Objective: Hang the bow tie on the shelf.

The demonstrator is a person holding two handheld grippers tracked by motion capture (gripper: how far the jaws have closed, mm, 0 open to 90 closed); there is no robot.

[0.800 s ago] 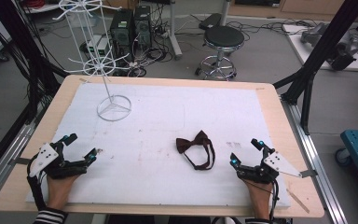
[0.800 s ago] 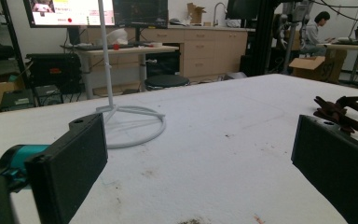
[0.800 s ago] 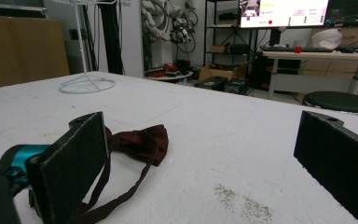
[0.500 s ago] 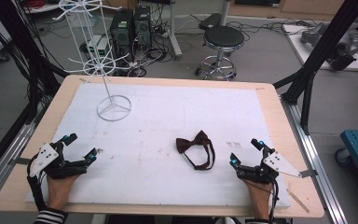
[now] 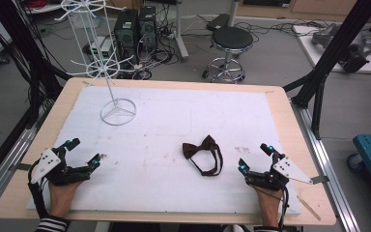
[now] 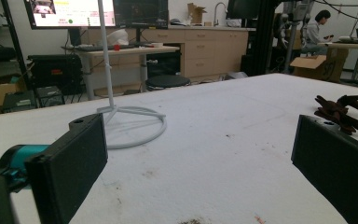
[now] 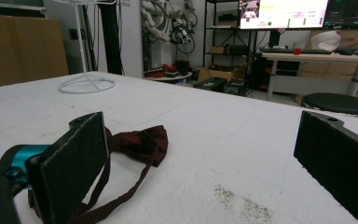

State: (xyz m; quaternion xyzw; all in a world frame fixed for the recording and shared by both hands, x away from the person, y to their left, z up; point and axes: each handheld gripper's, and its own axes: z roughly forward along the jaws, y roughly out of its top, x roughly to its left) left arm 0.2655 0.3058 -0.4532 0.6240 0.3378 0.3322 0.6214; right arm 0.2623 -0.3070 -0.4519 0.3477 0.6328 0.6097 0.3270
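1. Dark maroon fabric: the bow tie [image 5: 203,147] lies flat on the white foam sheet [image 5: 174,116] covering the tabletop, right of centre, its strap looped toward you.
2. Your right gripper [image 5: 255,158] rests near the front edge, just right of the bow tie and apart from it, jaws spread wide and holding nothing. In the right gripper view the strap [image 7: 116,186] runs just beyond the left jaw.
3. Your left gripper [image 5: 83,152] sits at the front left, also wide and empty, well apart from the bow tie.
4. The white wire stand [image 5: 118,112] stands at the far left, its ring base on the foam.
5. Risk 1: pinch only the thin strap and the bow will likely dangle, swing and slip free as you lift.
6. Risk 2: press the jaws too low and they could dig into the soft foam, dragging the cloth instead of closing on it.
7. Risk 3: a swinging strap may snag the stand's prongs; that light stand could tip if bumped.
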